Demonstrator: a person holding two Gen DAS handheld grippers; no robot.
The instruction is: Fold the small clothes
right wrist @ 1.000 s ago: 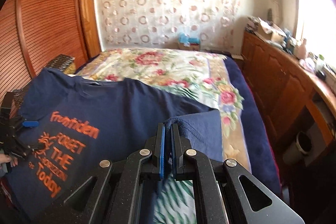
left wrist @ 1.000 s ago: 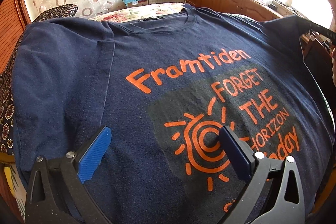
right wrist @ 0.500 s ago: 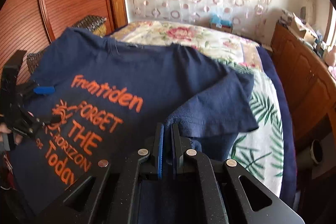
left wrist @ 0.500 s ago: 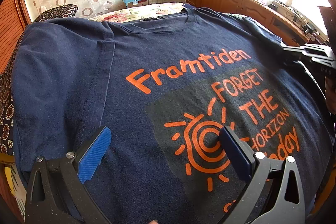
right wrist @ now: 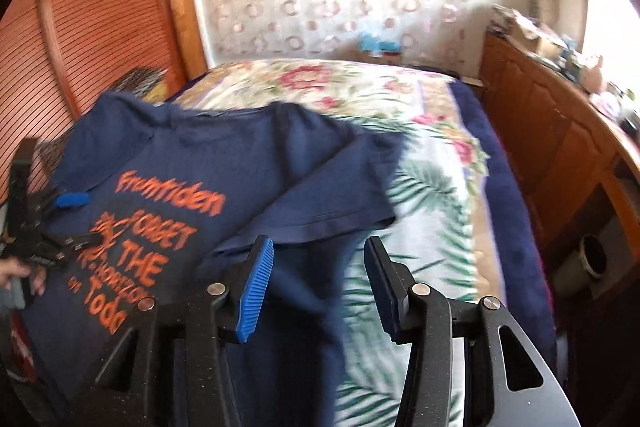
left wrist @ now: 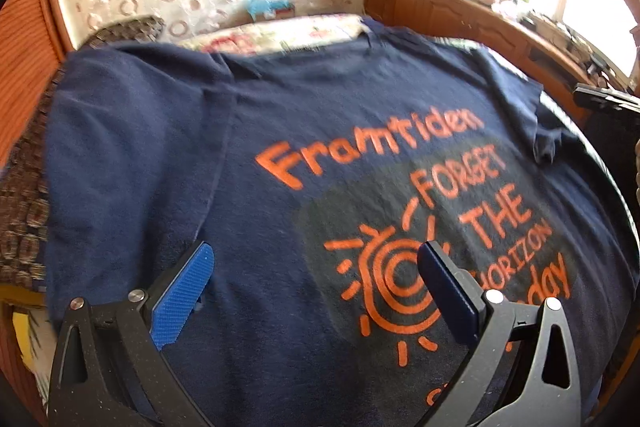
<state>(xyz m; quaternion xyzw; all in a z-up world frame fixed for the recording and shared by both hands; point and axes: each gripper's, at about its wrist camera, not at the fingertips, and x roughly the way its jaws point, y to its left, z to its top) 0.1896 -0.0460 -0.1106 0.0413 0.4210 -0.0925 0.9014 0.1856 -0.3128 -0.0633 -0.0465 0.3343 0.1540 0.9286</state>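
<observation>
The blue T-shirt (left wrist: 320, 155) is lying flat, print up, on the flowery bed (right wrist: 420, 115). Right gripper (right wrist: 316, 283) is opening w/ cloth between but not pinched. Left gripper (left wrist: 316, 291) is hanging wide over the shirt, holding nothing. No folds showing yet, so most work's left.
</observation>
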